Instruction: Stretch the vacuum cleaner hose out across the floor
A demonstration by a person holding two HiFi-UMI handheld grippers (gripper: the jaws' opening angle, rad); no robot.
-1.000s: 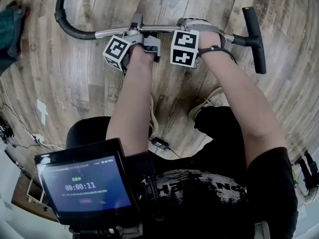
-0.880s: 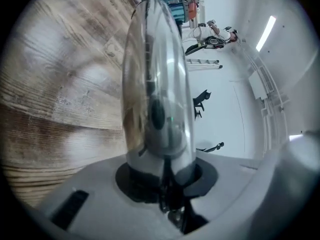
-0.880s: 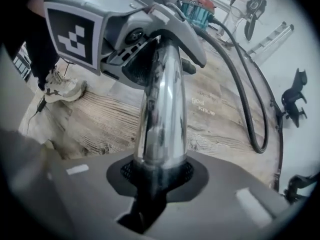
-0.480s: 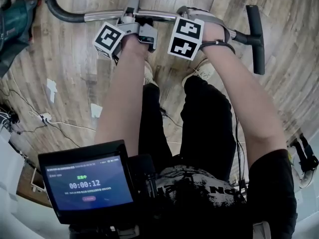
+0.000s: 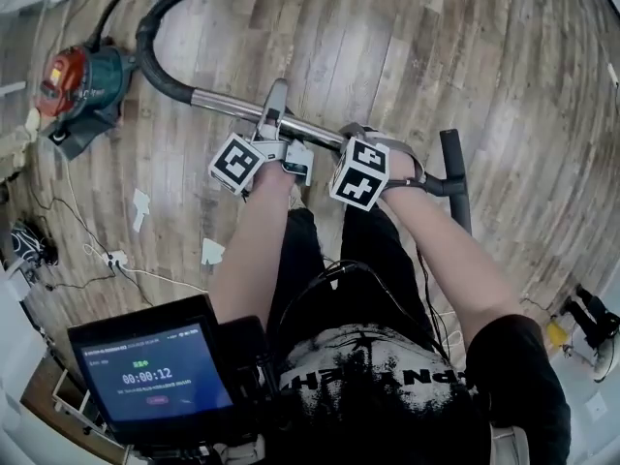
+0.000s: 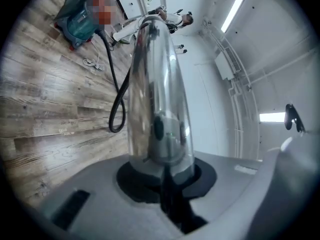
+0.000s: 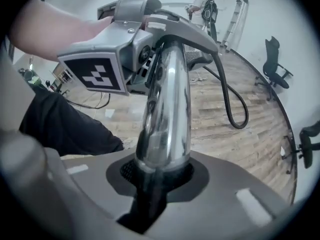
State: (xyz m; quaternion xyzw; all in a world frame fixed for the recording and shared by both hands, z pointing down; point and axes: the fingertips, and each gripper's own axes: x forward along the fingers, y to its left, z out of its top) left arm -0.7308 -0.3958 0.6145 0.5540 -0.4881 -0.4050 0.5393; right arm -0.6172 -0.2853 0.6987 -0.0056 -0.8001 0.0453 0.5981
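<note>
One vacuum canister point(image 5: 82, 85) sits on the floor point(image 5: 387, 46) at the upper left. It probably rolls if tugged. Its one black hose point(image 5: 155, 61) curls out towards the top edge and looks soft and springy, likely to coil back. The one chrome wand point(image 5: 232, 103) across the centre is stiff, slick and the surest hold; left tongs point(image 5: 278, 132), just tightened, and right tongs point(image 5: 392, 168) both clamp it, beside one floor head point(image 5: 455, 187).
</note>
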